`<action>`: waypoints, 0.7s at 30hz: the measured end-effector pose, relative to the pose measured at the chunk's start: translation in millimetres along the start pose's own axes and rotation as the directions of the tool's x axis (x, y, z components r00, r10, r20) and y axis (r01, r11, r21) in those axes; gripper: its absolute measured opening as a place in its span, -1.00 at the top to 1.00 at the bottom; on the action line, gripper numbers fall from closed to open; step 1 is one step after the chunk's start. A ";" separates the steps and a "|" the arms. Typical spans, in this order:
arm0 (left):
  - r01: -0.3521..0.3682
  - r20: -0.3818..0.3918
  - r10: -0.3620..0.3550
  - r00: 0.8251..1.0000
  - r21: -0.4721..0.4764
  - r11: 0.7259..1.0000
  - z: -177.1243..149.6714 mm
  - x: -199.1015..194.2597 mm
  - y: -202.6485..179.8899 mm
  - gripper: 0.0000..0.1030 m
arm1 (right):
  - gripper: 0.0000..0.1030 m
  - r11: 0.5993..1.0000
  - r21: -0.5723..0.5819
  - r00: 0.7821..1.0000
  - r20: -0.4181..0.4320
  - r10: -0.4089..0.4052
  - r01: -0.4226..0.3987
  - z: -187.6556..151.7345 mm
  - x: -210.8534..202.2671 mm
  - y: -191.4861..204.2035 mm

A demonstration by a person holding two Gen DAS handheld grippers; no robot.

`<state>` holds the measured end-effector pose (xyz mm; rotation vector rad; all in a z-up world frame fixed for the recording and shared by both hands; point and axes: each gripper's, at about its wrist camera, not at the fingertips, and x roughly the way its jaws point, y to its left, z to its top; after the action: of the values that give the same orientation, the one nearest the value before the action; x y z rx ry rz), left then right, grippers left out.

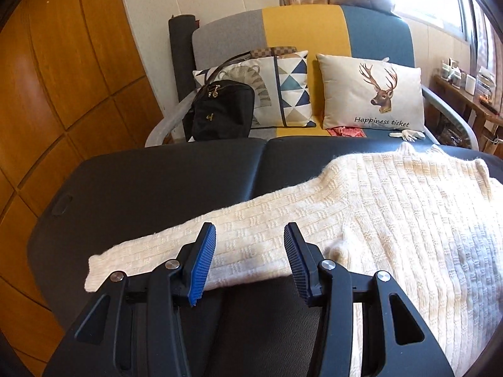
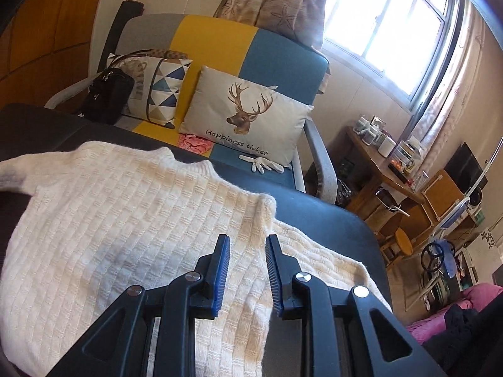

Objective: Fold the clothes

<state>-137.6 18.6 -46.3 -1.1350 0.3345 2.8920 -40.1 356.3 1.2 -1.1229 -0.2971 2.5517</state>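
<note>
Here the left claw [image 1: 250, 259] hangs wide and empty above a sleeve by the desk's [image 1: 157, 182] near edge; the right claw [image 2: 247, 271] hangs narrow and empty. The cream sweater [image 2: 125, 207] lies flat across the desk toward its far edge.

My own fingers cover the near part of the sweater [image 2: 125, 220], and its hem runs off the bottom edge of both views. The table [image 1: 157, 182] is cut at its near corners. The jars on the far shelf [image 2: 377, 144] are too small to make out.
</note>
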 end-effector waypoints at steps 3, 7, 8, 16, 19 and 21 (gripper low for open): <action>-0.008 -0.002 0.008 1.000 -0.002 1.000 -3.2 -4.2 2.9 0.06 | 0.56 1.000 -0.006 1.000 -0.004 0.001 -0.001 -1.8 -3.7 4.8; 0.003 0.012 -0.003 1.000 -0.013 1.000 -5.9 -12.9 5.3 0.06 | 0.56 1.000 -0.014 1.000 -0.013 0.000 0.000 -4.8 -7.4 10.4; 0.006 0.015 -0.006 1.000 -0.015 1.000 -6.5 -14.9 5.7 0.06 | 0.56 1.000 -0.015 1.000 -0.012 0.001 -0.001 -5.5 -9.1 11.9; 0.029 0.045 -0.029 0.999 0.009 1.000 -10.5 -29.8 -2.3 0.06 | 0.56 1.000 0.001 1.000 0.001 0.012 -0.012 -7.8 -21.9 21.6; 0.011 0.065 -0.013 0.998 0.026 1.000 -11.8 -35.3 -6.9 0.06 | 0.56 1.000 0.020 1.000 -0.012 0.016 -0.016 -16.1 -20.1 18.7; -0.008 0.077 0.005 0.997 0.035 0.999 -12.3 -37.6 -8.7 0.06 | 0.56 0.999 0.038 0.999 -0.037 0.010 -0.009 -25.3 -15.0 13.6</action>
<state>-100.8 26.9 -31.4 -1.0167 0.3864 2.9136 -14.8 339.4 -10.0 -1.1590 -0.2343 2.5312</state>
